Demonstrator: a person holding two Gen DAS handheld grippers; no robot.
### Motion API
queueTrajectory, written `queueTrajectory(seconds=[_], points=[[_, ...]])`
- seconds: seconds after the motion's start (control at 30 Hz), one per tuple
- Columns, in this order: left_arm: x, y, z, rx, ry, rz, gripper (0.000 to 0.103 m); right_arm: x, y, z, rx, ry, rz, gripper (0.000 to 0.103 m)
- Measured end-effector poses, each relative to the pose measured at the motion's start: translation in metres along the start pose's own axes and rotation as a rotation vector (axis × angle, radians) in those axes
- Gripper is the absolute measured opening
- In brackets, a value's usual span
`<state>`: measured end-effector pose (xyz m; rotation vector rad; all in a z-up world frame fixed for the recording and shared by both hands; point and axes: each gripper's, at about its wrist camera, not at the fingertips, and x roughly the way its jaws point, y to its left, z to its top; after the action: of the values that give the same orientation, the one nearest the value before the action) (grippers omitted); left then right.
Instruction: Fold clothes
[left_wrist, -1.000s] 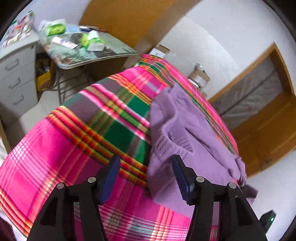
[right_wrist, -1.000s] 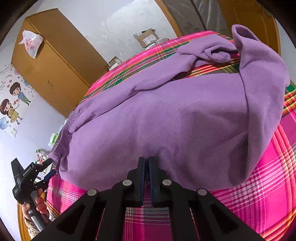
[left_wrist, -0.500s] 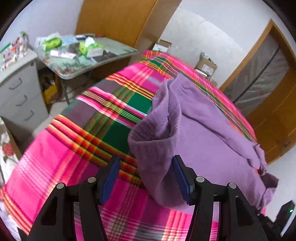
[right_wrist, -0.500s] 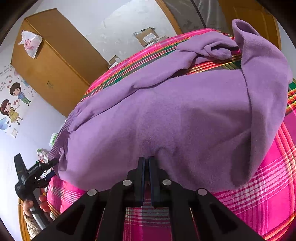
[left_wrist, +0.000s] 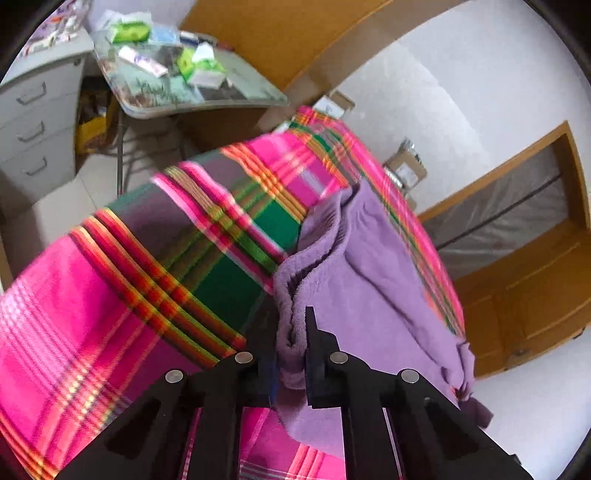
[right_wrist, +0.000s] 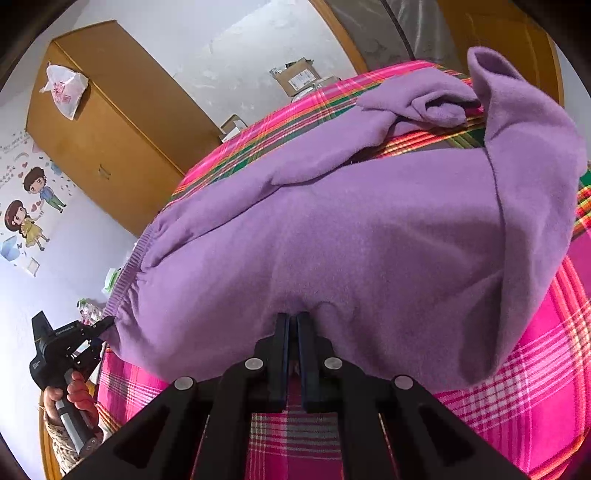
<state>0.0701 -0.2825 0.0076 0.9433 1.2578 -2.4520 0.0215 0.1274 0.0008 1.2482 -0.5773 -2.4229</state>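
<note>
A purple sweater (right_wrist: 351, 240) lies spread on a bed with a pink plaid cover (right_wrist: 535, 369), one sleeve folded across its far side. My right gripper (right_wrist: 291, 319) is shut on the sweater's near edge, which puckers at the fingertips. In the left wrist view the sweater (left_wrist: 369, 295) hangs over the plaid cover (left_wrist: 129, 314). The jaws of my left gripper (left_wrist: 290, 325) are closing, with the ribbed hem corner bunched between the pads. The right wrist view also shows the left gripper (right_wrist: 101, 326), held by a hand (right_wrist: 79, 391) at the hem's corner.
A cluttered table (left_wrist: 177, 85) and grey drawers (left_wrist: 33, 122) stand beyond the bed's far corner. A wooden wardrobe (right_wrist: 110, 129) and cardboard boxes (right_wrist: 299, 75) line the wall. A wooden door frame (left_wrist: 517, 240) is to the right.
My left gripper went from wide open beside the hem to closed around the bunched hem corner, and it rolled somewhat. The right gripper kept still and kept its grip.
</note>
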Motion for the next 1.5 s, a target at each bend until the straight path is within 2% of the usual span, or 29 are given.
queueTrajectory(seconds=[0.23, 0.5, 0.77, 1.03, 1.13, 1.2, 1.4, 1.43, 1.47, 1.5], points=[[-0.022, 0.008, -0.004, -0.032, -0.023, -0.035, 0.01, -0.021, 0.006, -0.002, -0.024, -0.035, 0.023, 0.004], [-0.043, 0.018, -0.011, -0.045, -0.048, -0.043, 0.009, -0.036, 0.011, -0.012, -0.039, -0.033, 0.026, 0.002], [-0.047, 0.029, -0.02, -0.055, -0.026, -0.047, 0.01, -0.049, 0.005, -0.018, -0.032, -0.047, 0.015, 0.0], [-0.047, 0.039, -0.023, -0.08, -0.017, -0.054, 0.009, -0.033, -0.01, -0.019, 0.002, 0.029, 0.018, 0.002], [-0.047, 0.042, -0.022, -0.091, -0.014, -0.054, 0.009, -0.024, -0.015, -0.017, 0.047, 0.067, 0.03, 0.011], [-0.046, 0.043, -0.022, -0.097, -0.011, -0.054, 0.009, -0.019, -0.016, -0.015, 0.061, 0.079, 0.019, 0.028], [-0.044, 0.043, -0.021, -0.094, -0.007, -0.045, 0.01, -0.01, -0.016, -0.008, 0.103, 0.08, 0.016, 0.031], [-0.043, 0.043, -0.021, -0.093, -0.006, -0.043, 0.01, -0.009, -0.017, -0.007, 0.124, 0.074, 0.017, 0.031], [-0.043, 0.044, -0.02, -0.092, -0.005, -0.042, 0.01, -0.007, -0.018, -0.005, 0.135, 0.067, 0.012, 0.024], [-0.043, 0.044, -0.02, -0.093, -0.004, -0.043, 0.01, -0.005, -0.016, -0.005, 0.129, 0.059, -0.004, 0.0]])
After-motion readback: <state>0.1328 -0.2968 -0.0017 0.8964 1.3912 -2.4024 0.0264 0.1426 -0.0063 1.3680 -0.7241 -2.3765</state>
